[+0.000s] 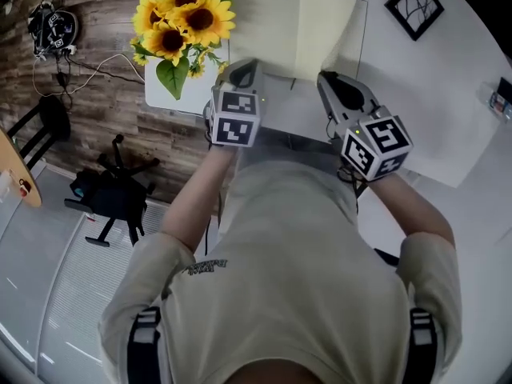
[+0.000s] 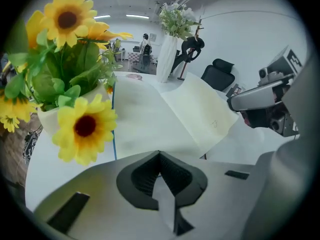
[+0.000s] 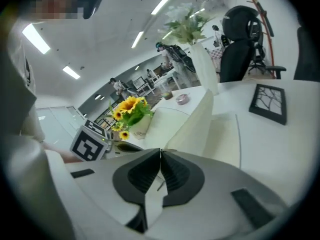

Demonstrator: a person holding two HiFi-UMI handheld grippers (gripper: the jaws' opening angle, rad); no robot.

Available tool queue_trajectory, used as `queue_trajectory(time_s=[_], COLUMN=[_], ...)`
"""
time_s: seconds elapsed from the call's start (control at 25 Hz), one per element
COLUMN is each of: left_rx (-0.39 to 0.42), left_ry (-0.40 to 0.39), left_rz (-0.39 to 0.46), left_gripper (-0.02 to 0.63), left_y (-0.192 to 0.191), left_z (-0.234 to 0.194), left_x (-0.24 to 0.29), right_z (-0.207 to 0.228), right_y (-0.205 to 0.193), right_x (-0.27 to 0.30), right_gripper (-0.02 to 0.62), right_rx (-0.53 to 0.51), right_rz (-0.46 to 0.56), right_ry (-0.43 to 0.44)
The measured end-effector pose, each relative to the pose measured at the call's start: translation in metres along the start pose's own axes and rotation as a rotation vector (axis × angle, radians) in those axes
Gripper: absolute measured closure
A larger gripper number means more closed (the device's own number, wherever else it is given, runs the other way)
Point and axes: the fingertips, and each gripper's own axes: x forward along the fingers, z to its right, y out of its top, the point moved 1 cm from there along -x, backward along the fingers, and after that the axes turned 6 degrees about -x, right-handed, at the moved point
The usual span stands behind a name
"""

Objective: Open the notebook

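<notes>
below, notebook [image 1: 272, 22], white table [image 1: 448, 94], wood floor [image 1: 104, 14]

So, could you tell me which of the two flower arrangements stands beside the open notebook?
The sunflowers, at the notebook's left edge in the head view; the pale bouquet in the tall white vase stands farther back.

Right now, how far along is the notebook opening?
Done: the notebook lies open on the white table, blank cream pages showing. In hand: nothing; the left gripper and right gripper are both shut and empty by its near edge. Left: one leaf stands raised off the spread, so perhaps pressing it flat.
</notes>
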Motion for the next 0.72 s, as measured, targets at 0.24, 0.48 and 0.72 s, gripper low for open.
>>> queue_trajectory(time_s=[0.24, 0.48, 0.72], left_rx=[-0.029, -0.084, -0.123], left_ry=[-0.016, -0.038, -0.027], left_rz=[0.041, 0.058, 0.052], left_gripper=[0.594, 0.594, 0.594], left_y=[-0.001, 0.001, -0.007], left_z=[0.002, 0.001, -0.010], left_x=[0.001, -0.009, -0.011], right_z=[-0.039, -0.052, -0.059], right_y=[-0.003, -0.020, -0.039], right_x=[0.051, 0.090, 0.117], right_gripper=[0.591, 0.592, 0.592], right_rx=[-0.047, -0.060, 0.070], right_rz=[-0.034, -0.122, -0.197], right_ry=[0.123, 0.154, 0.185])
